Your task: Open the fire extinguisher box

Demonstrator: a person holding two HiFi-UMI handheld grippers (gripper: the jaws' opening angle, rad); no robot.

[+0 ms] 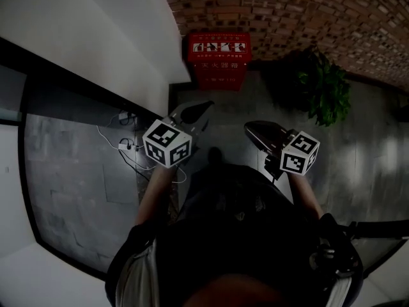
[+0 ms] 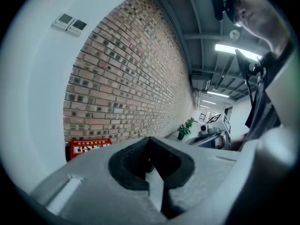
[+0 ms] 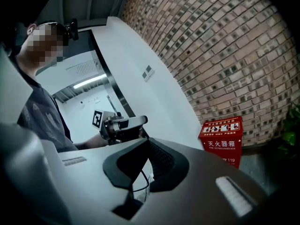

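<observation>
- Zero progress on the fire extinguisher box [image 1: 217, 59]: shut, on the floor at twelve o'clock, backed against the brick wall [image 1: 294, 11].
- Contents hidden behind the closed red front.
- Left to do, by judgement: approach, find the door, pull it open.
- Further out at two o'clock, a potted plant [image 1: 327, 88], pot lost in shadow.
- Nearest in, left gripper [image 1: 190, 114] at eleven and right gripper [image 1: 263, 132] at one: claws pinched together, empty, well apart from the box.

A person reaches both forearms [image 1: 153, 194] ahead, side by side. The left gripper [image 1: 202, 107] and right gripper [image 1: 250, 128] point nearly level, each with jaws pressed together on nothing.
</observation>
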